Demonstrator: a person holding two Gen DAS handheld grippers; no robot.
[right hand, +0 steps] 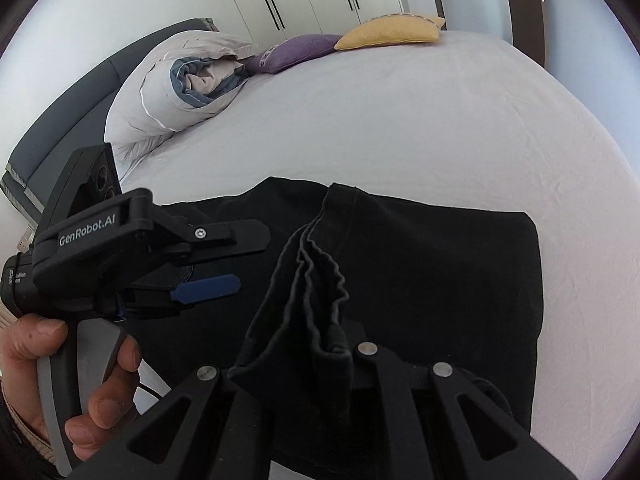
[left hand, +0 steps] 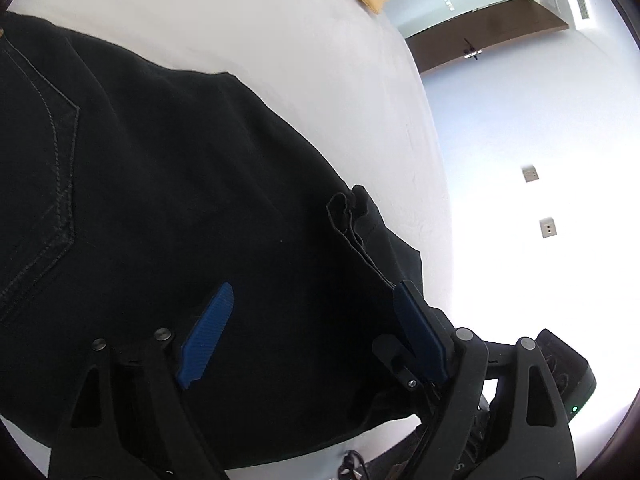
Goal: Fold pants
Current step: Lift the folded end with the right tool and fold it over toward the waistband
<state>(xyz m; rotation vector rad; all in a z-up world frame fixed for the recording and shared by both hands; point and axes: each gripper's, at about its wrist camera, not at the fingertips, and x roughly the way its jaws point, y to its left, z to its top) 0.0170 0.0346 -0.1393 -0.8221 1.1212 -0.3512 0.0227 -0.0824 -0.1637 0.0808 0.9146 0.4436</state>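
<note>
- The black pants (right hand: 420, 264) lie on the bed (right hand: 400, 120), already doubled into a broad dark block on the near part of the pale sheet.
- The right gripper (right hand: 320, 364) is clamped on a bunch of layered hems, which rise in wavy folds from between its closed jaws.
- The left gripper (left hand: 316, 332) stands wide open over the cloth near the back pocket stitching; nothing sits between its blue pads (left hand: 208, 336), so it holds nothing.
- In the right wrist view, the left gripper appears at the left, carried by a hand (right hand: 80, 384) on its grey handle.
- Judged from this, the step in hand is carrying the pinched leg ends across the block to make the next fold.
- To do it well, keep all the hem layers together in the right grip; a slipped layer would skew the fold.
- The free left gripper could press or pinch the cloth along the intended crease so the block does not drag.
- Lay the ends square to the far edge, well short of the yellow cushion (right hand: 392, 32) and the purple cushion (right hand: 296, 54).
</note>
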